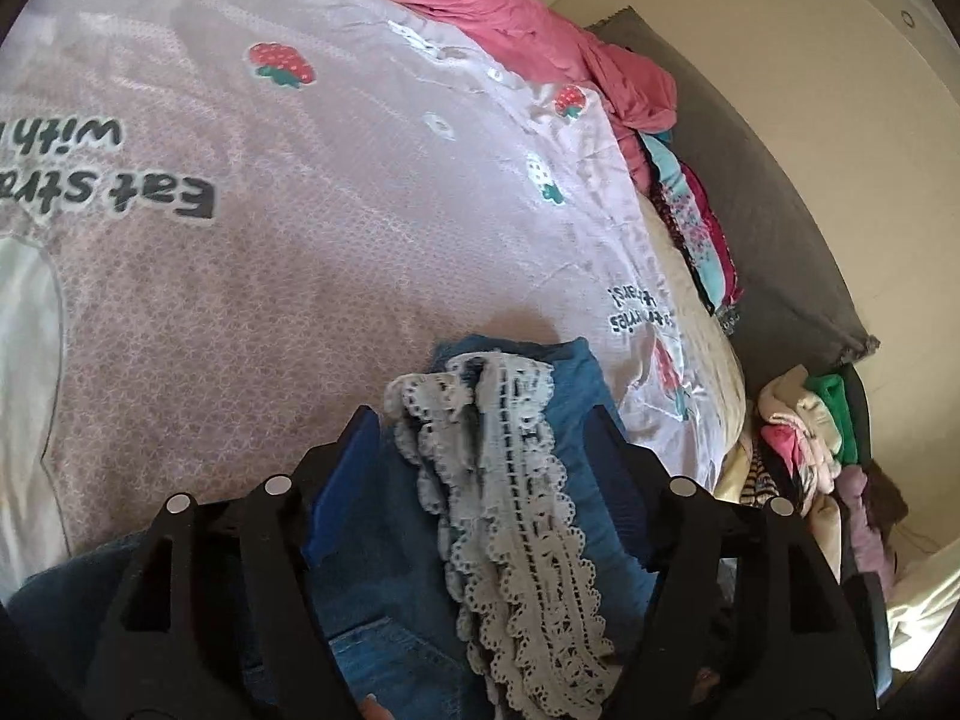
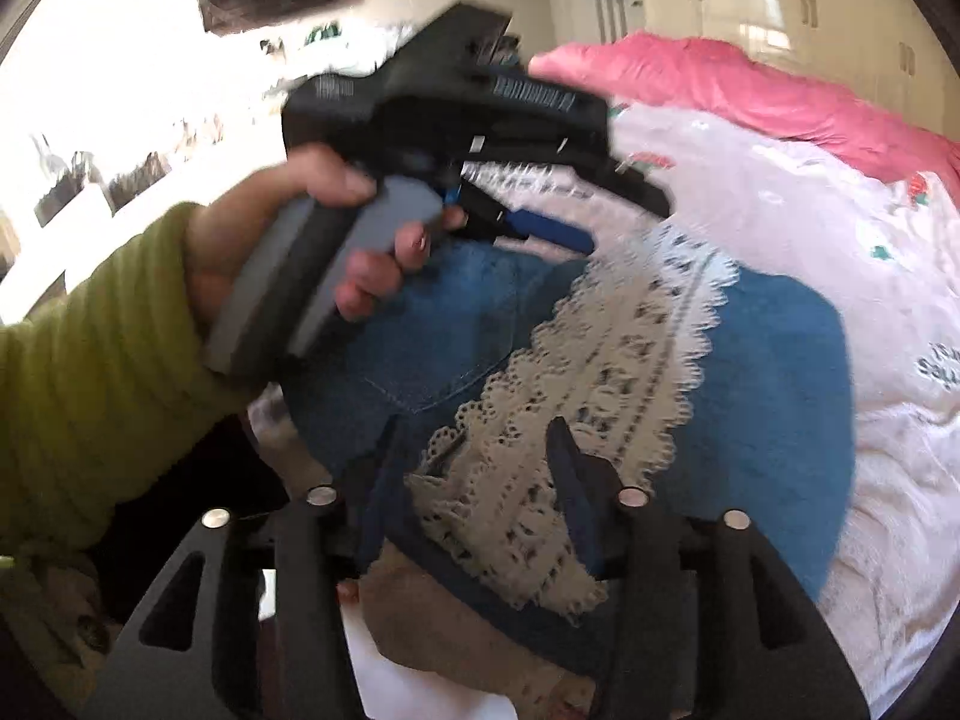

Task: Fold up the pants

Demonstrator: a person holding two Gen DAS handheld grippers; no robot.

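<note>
Blue denim pants (image 1: 384,570) with a white lace strip (image 1: 516,510) lie bunched at the near edge of the bed. My left gripper (image 1: 480,414) is open, with its fingers on either side of the lace and denim. In the right wrist view the pants (image 2: 774,396) and lace (image 2: 600,384) spread across the bed. My right gripper (image 2: 468,456) is open and straddles the lace. The left gripper (image 2: 540,222), held by a hand in a green sleeve, hovers over the far side of the pants.
The bed has a pink strawberry-print cover (image 1: 270,270) and a rumpled pink blanket (image 1: 540,18) at its far side. Folded clothes (image 1: 798,432) are stacked beside the bed on the right. White cupboards (image 2: 780,0) stand behind the bed.
</note>
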